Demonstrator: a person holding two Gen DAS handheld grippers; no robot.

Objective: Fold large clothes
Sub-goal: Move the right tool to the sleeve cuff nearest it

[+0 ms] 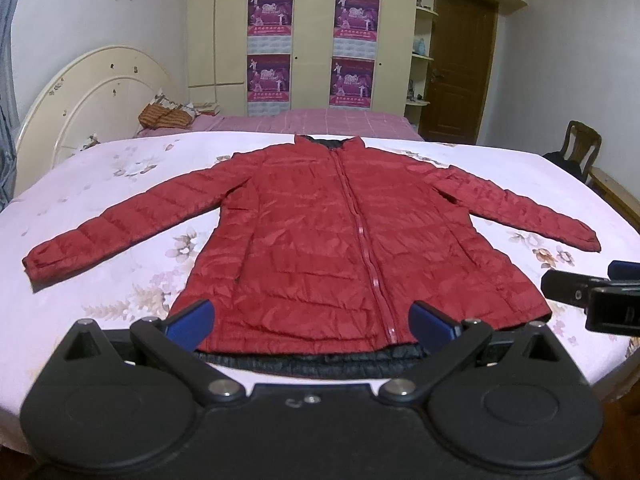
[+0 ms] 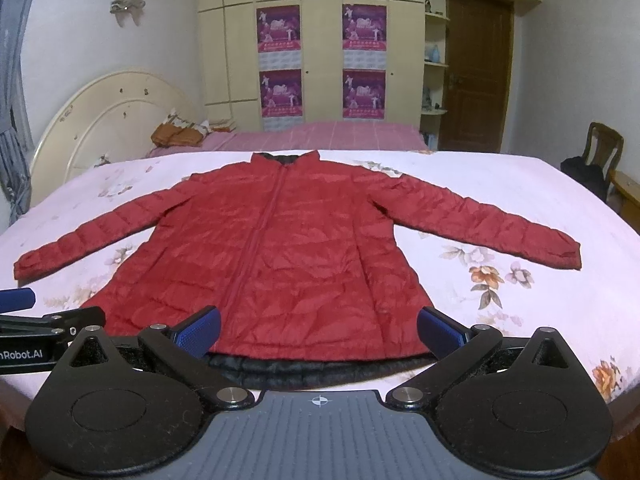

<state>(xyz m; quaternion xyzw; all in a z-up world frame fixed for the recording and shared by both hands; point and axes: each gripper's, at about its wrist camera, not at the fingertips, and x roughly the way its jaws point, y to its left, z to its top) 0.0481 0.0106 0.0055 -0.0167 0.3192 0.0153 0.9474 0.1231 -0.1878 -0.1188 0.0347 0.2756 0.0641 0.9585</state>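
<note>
I read the task as being at its start: the red jacket (image 1: 320, 240) lies flat and face up on the floral bedsheet (image 1: 100, 184), zipped closed, collar away from me and hem toward me, with both sleeves spread out to the sides. No fold is visible; both sleeves, the side panels and the final lengthwise fold all remain to be done. A strip of dark lining (image 1: 312, 364) shows below the hem on the near side. My left gripper (image 1: 312, 320) hangs above the near hem with its blue fingers (image 1: 188, 320) spread wide apart and nothing between them. My right gripper (image 2: 318, 330) is in the same condition: jaws fully apart, holding nothing, positioned over the hem. In the left wrist view the right gripper appears at the right edge, just beside the lower right corner of the jacket. Surroundings: a cream headboard (image 1: 92, 92) to the left, a second bed with a pink checked cover (image 1: 320, 120) behind, a pile of patterned bedding (image 1: 168, 114) on it, a wardrobe carrying purple posters (image 1: 270, 8), a brown door (image 1: 460, 72) and a wooden chair (image 1: 580, 148) to the right. None of these lies on the jacket or within the working area. I judge the slippery, puffy fabric to be the main obstacle, as folds may spring back.
</note>
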